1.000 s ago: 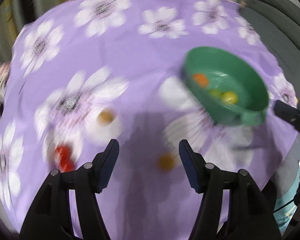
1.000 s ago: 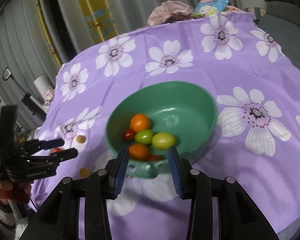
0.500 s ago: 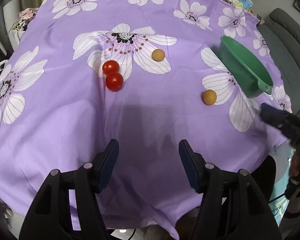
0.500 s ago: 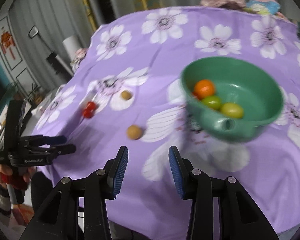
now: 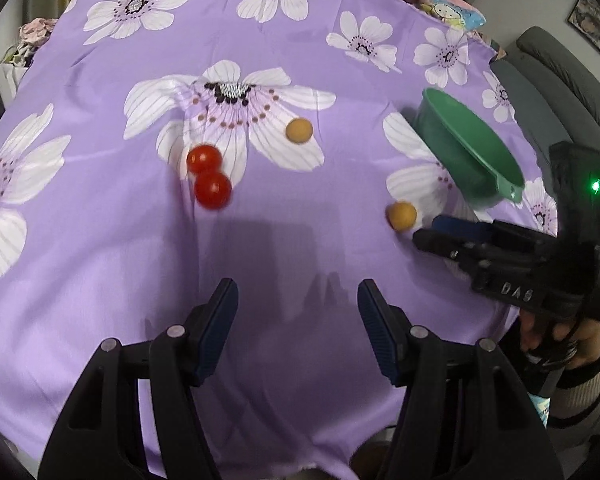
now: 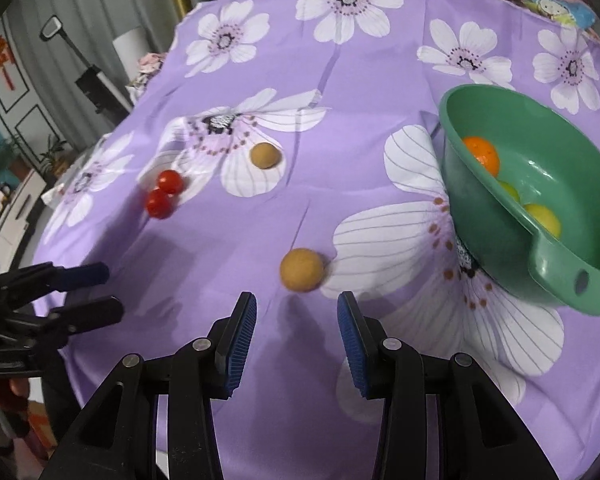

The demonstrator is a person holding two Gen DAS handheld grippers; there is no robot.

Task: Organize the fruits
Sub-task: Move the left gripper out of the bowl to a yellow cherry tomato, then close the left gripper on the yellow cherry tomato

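Purple floral cloth (image 6: 300,80) over a rounded table, curtains behind. Green bowl (image 6: 572,280) at right, holding orange and yellow-green fruit. Right gripper (image 6: 296,332) spread, empty, lined up just short of near tan fruit (image 6: 302,269). Left gripper (image 5: 296,320) spread, empty, well short of two touching tomatoes (image 5: 208,174); far tan fruit (image 5: 299,131) beyond. Likely risks: round fruit nudged by a fingertip, rolling off the sloping cloth; tomatoes split by a hard squeeze. Lettering on gripper bodies too small to read.
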